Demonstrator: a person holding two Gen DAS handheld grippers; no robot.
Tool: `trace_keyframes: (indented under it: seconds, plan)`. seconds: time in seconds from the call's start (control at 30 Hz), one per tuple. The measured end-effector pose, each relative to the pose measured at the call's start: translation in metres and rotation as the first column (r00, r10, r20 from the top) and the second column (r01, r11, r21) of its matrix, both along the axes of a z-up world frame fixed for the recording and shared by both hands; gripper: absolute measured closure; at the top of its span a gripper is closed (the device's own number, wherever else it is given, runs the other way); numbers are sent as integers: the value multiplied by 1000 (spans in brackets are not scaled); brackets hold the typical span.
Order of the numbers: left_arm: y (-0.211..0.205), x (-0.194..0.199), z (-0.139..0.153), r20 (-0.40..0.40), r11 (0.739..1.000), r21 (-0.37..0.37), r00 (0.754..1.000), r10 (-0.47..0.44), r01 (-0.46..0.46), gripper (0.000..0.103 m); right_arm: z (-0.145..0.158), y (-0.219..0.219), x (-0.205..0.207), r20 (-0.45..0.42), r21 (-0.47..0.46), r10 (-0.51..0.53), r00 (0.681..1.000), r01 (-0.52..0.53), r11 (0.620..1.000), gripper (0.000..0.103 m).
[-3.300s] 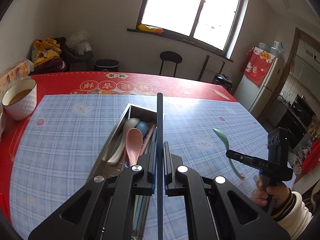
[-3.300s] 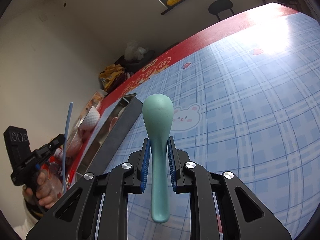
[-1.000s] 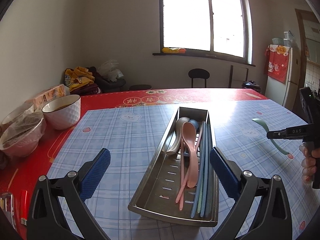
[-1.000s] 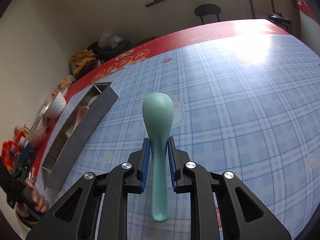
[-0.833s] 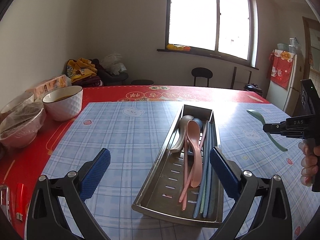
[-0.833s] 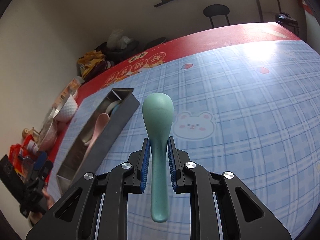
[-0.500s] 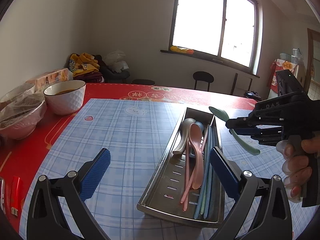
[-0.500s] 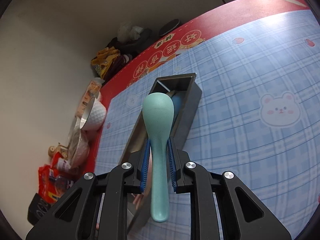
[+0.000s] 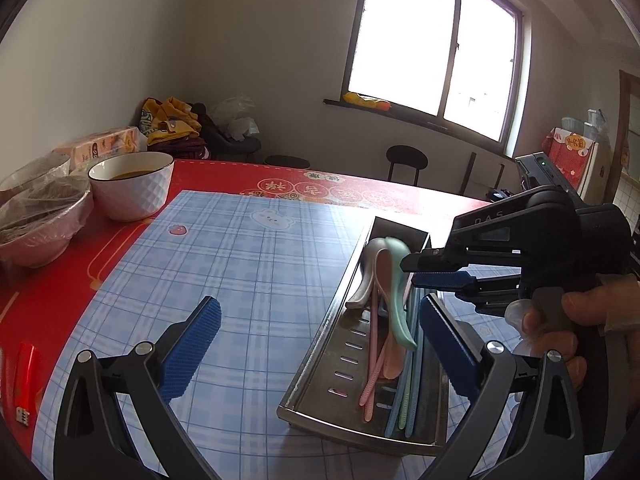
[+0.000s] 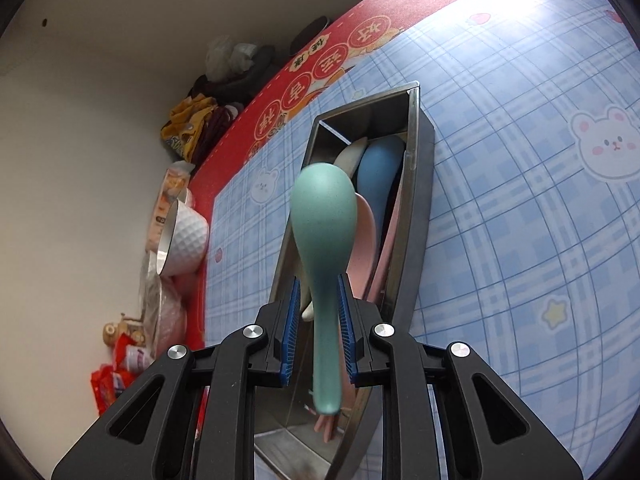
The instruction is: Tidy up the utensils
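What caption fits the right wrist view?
Right gripper holds a green spoon above the metal tray, which already contains other spoons.

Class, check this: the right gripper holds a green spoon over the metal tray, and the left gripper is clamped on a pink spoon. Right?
Not quite. The left gripper is open and holds nothing, as the left wrist view shows; the pink spoon lies in the metal tray. The rest stands.

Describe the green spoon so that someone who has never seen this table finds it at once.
On the blue checked mat stands a long metal tray holding spoons and chopsticks. Above the tray, the right gripper grips the green spoon by its handle. The grey, pink and blue spoons lie in the tray; the green spoon alone is held between blue pads.
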State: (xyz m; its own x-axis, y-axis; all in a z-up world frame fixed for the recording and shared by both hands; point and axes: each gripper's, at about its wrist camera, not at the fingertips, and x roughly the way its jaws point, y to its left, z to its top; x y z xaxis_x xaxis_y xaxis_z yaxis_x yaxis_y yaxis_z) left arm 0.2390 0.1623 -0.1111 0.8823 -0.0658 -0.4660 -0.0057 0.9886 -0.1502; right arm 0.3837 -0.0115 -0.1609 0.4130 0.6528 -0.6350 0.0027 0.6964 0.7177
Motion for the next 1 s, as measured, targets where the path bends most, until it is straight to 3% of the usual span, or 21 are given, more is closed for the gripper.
trace_keyframes:
  seconds: [0.2,0.33,0.43,0.6,0.73,0.77,0.9,0.97,1.0]
  plan:
    - [1,1,0,-1,1000,-4,1000,2,-2,6,17,-12,-2,92,-68,6,996,1,998,83]
    - [1,1,0,-2,1000,-3,1000,3,-3,6,28,-21,-6,167,-180,28,986,3,984,83]
    - [0,2,-1,-7,1000,0,1000,3,-3,6,34,-29,-12,220,-259,61,974,-2,966,77]
    - [-4,4,1,-17,1000,31,1000,-1,2,6,49,-39,-29,314,-377,133,940,-6,926,60]
    - [-10,1,7,-17,998,64,1000,7,-5,6,66,-46,-50,398,-474,218,891,-3,880,45]
    - [-11,0,10,-14,997,71,1000,7,-6,6,71,-48,-57,417,-496,237,878,1,868,37]
    - [-20,-6,18,-8,995,104,1000,12,-11,6,83,-61,-80,474,-545,295,830,14,838,30]
    - [-25,-10,23,-6,993,114,1000,12,-11,6,89,-70,-91,500,-546,295,814,32,837,14]
    - [-27,-12,26,-2,993,117,1000,13,-13,6,92,-75,-97,514,-541,290,807,43,840,14]
